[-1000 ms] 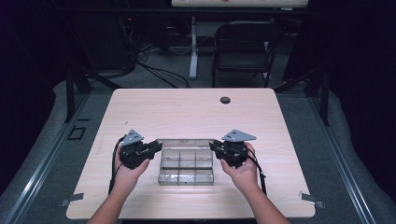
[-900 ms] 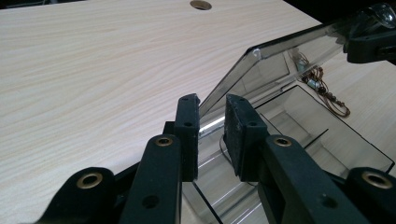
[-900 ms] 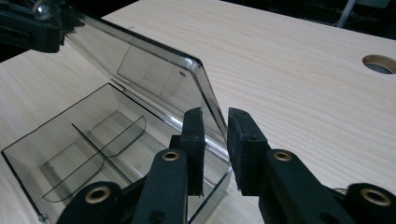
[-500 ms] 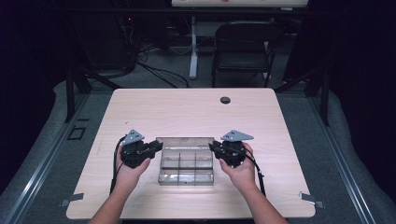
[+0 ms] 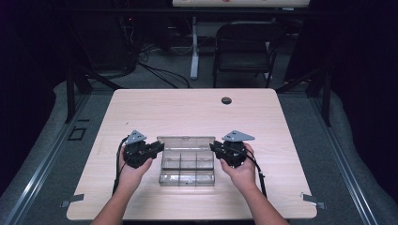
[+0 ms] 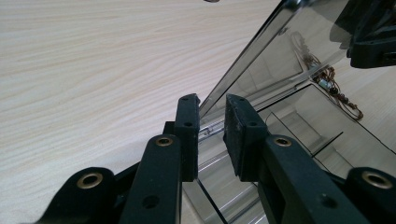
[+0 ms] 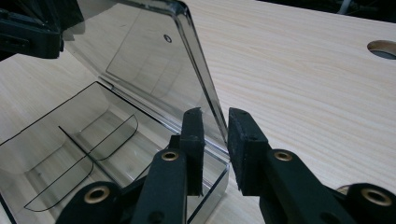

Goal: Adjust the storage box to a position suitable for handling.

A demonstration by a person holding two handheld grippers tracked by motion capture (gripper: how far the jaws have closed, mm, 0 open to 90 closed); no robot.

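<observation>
Pale wood-grain surface (image 5: 187, 112) in the high view carries a clear plastic compartment box (image 5: 187, 165) near its front edge, with the left tongs (image 5: 159, 147) and right tongs (image 5: 214, 147) at its two ends. In the left gripper view the left tongs (image 6: 212, 135) straddle the edge of the raised clear hinged lid (image 6: 280, 60), jaws slightly apart and not clenched. In the right gripper view the right tongs (image 7: 215, 149) straddle the lid's other edge likewise, so the lid-swinging step seems in hand, and the next move calls for both sides travelling evenly.

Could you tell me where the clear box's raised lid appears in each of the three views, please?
High view: lid at the box's far edge, between the grippers.
Left gripper view: lid slanting up at upper right.
Right gripper view: lid at upper left.
Shared landmark: the table hole.
</observation>
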